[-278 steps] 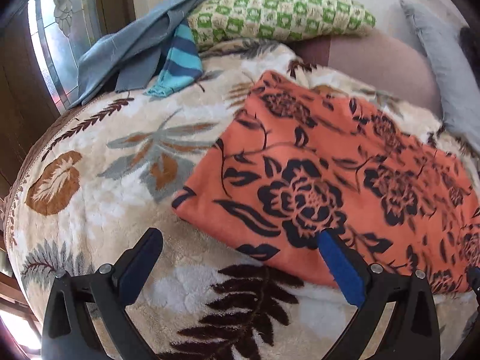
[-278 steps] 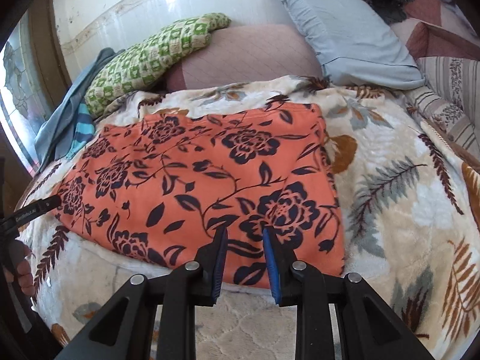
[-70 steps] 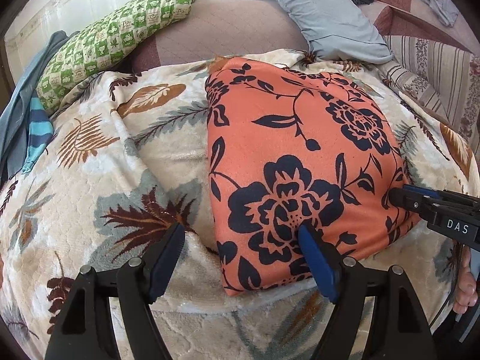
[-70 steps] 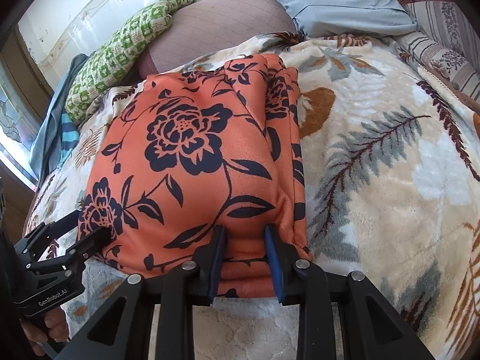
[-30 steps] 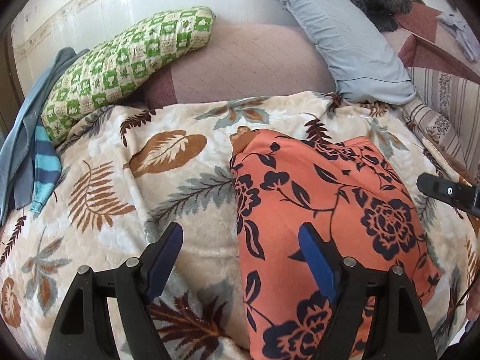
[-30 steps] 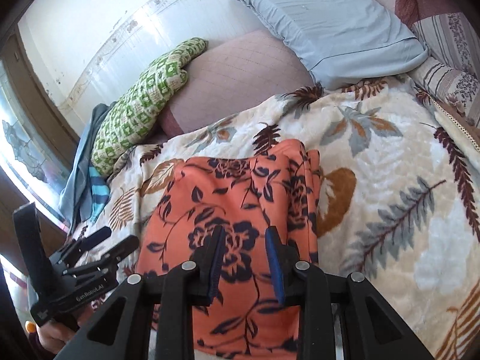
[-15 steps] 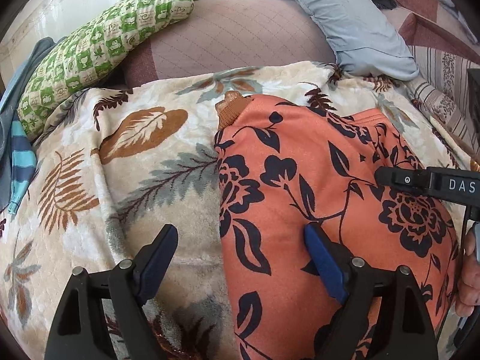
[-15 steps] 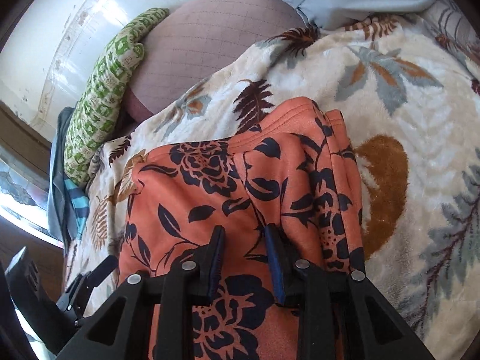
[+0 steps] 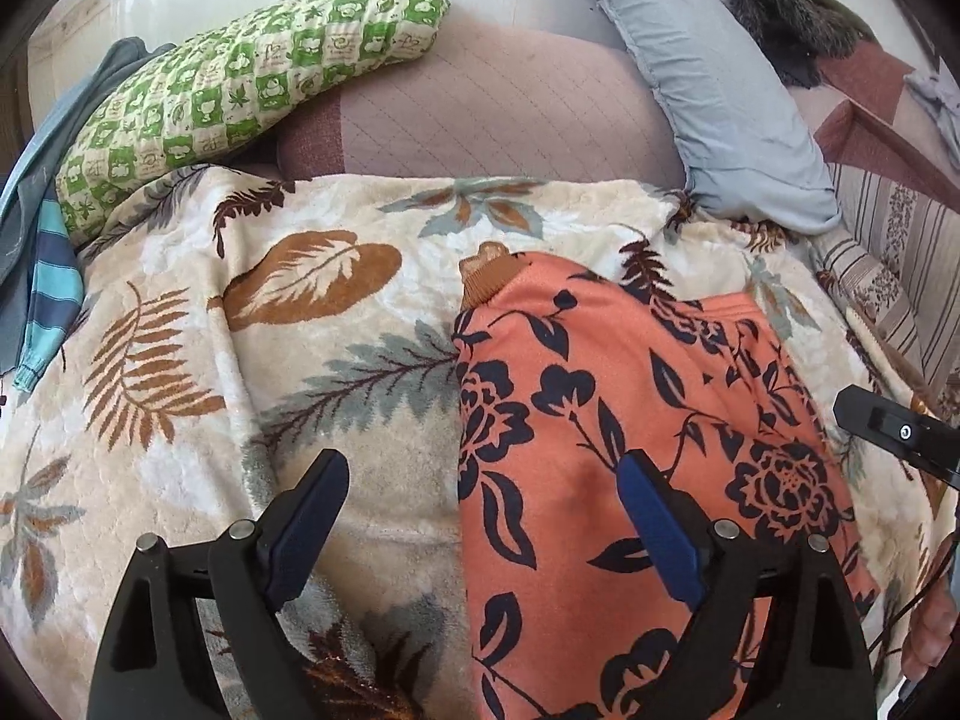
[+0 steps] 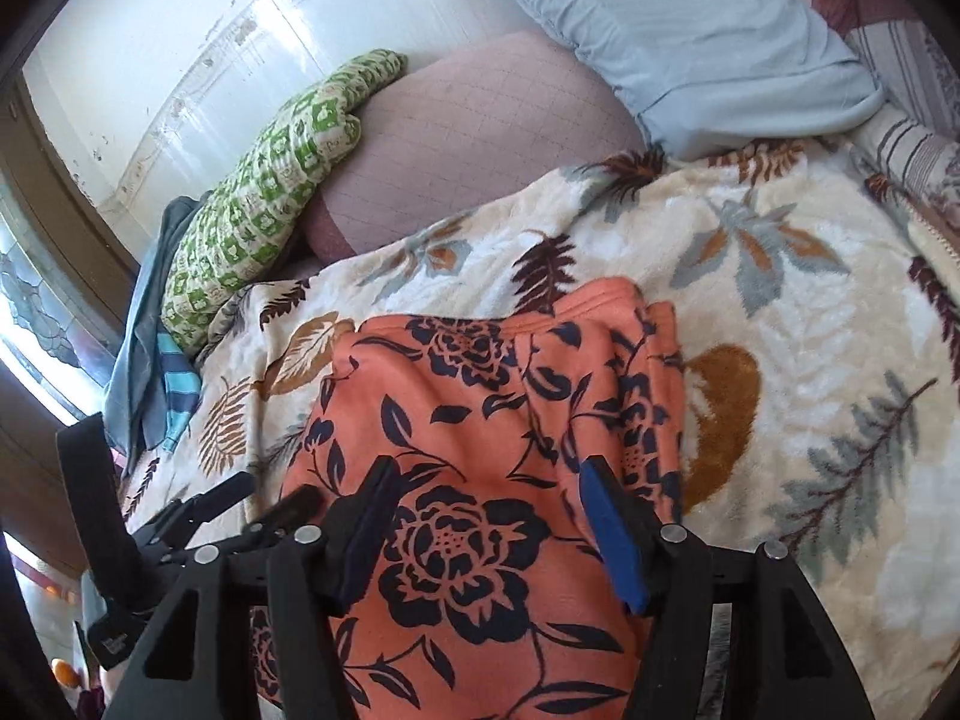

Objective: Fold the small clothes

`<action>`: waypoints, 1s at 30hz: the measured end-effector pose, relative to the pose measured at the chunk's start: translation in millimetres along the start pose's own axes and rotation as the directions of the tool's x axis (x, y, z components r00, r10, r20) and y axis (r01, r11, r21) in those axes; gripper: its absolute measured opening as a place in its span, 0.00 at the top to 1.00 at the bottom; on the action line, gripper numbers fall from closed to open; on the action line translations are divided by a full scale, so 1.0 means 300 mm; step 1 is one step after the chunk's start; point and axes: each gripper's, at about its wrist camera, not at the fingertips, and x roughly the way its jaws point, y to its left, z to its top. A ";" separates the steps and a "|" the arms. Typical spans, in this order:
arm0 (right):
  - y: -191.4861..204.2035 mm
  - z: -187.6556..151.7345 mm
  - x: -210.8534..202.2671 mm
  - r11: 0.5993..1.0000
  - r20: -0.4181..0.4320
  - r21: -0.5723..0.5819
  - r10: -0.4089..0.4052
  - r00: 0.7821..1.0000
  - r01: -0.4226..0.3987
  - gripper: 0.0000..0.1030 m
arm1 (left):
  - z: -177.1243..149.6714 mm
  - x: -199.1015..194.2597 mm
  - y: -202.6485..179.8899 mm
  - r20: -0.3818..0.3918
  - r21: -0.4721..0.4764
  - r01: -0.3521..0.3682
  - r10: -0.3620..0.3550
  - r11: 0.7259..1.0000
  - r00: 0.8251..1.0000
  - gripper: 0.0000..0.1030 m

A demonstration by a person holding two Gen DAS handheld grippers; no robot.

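The orange flowered garment [image 9: 630,420] lies folded into a narrow stack on the leaf-print blanket [image 9: 336,360], running from the near edge toward 12 o'clock, with a brown ribbed cuff [image 9: 483,279] poking out at its far left corner. It looks like soft, thick knit: light, limp, not slippery against the plush blanket, and likely to sag or slide apart if lifted by one layer only. The best hold is probably at the near corners, pinching through all layers at once.

The left gripper [image 9: 480,516] stands wide and is opening, straddling the garment's left edge with nothing pinched. The right gripper [image 10: 486,516] is opening too; cloth lies between its fingers, but the pads appear clear of it.

Toward 12 o'clock sit a mauve cushion [image 9: 480,114], a green checked pillow [image 9: 240,84] at 10 o'clock and a blue pillow [image 9: 720,90] at 1 o'clock. Blue and striped clothes [image 9: 42,276] hang at 9 o'clock.
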 end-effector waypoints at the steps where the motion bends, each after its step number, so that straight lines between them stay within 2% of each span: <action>1: -0.026 0.003 -0.012 0.999 0.000 0.036 0.015 1.000 -0.015 0.36 | 0.004 -0.015 0.003 0.006 -0.008 0.002 -0.002 1.000 1.000 0.11; 4: -0.102 0.007 -0.036 0.988 0.011 0.151 0.026 1.000 -0.027 0.36 | 0.002 -0.052 0.010 0.031 -0.021 -0.002 0.002 1.000 1.000 0.11; 8: -0.146 0.012 -0.074 0.978 0.035 0.207 0.017 0.999 -0.024 0.36 | -0.009 -0.076 0.012 0.040 -0.020 -0.018 0.019 1.000 0.999 0.11; 16: -0.186 0.002 -0.088 0.971 0.020 0.238 0.003 1.000 -0.008 0.36 | -0.011 -0.095 0.015 0.041 -0.032 -0.001 0.003 0.999 0.999 0.11; 30: -0.253 0.016 -0.043 0.972 -0.054 0.234 0.019 0.998 -0.006 0.36 | 0.021 -0.032 0.035 -0.001 -0.030 0.088 -0.088 0.996 0.996 0.11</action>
